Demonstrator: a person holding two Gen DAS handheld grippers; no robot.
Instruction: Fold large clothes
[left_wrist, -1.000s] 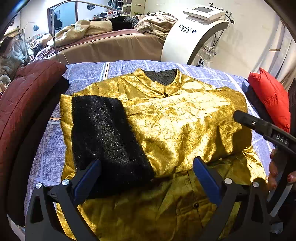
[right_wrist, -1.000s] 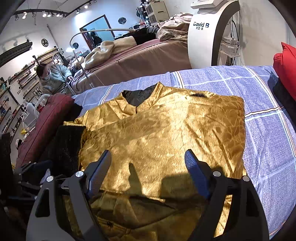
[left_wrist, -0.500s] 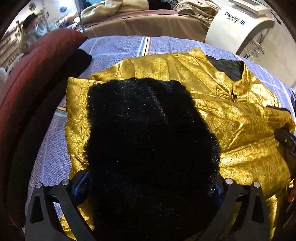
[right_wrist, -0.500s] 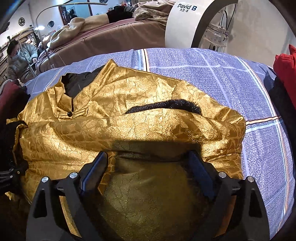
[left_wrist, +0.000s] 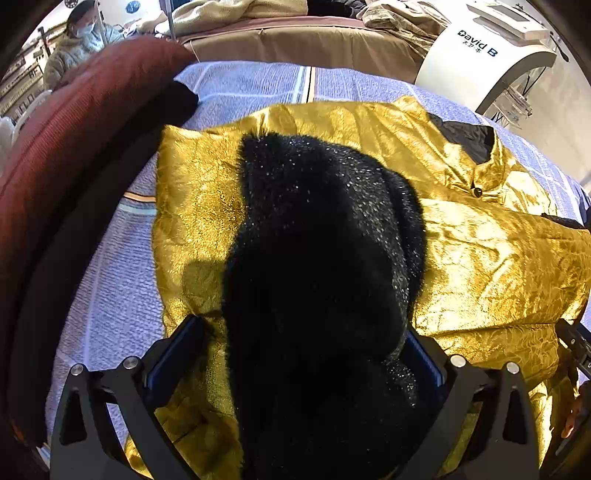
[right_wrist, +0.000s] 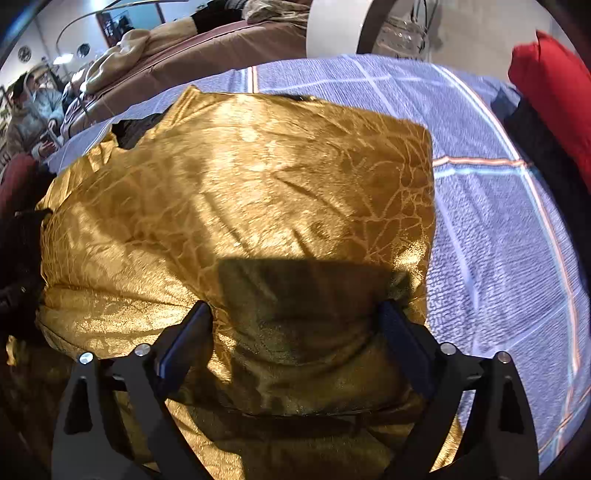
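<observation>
A shiny gold jacket (left_wrist: 480, 254) with a black furry lining lies on a blue-grey checked bedspread (left_wrist: 243, 85), collar toward the far side. In the left wrist view the black fur panel (left_wrist: 321, 258) bulges between my left gripper's (left_wrist: 299, 354) wide-apart blue pads (left_wrist: 173, 354). In the right wrist view the gold jacket (right_wrist: 258, 192) fills the middle, and a fold of it sits between my right gripper's (right_wrist: 295, 332) wide-apart fingers (right_wrist: 184, 343). Both grippers are open, low on the near hem.
A dark red quilted cover (left_wrist: 74, 140) lies along the left edge of the bed. A red cushion (right_wrist: 554, 85) sits at the right edge. A white machine (left_wrist: 480, 59) and a brown bed (left_wrist: 295, 40) stand behind. A seated person (left_wrist: 81, 37) is far left.
Both grippers have dropped down and forward onto the jacket's near part. The fur panel now fills the space between the left fingers, gold fabric between the right ones.
</observation>
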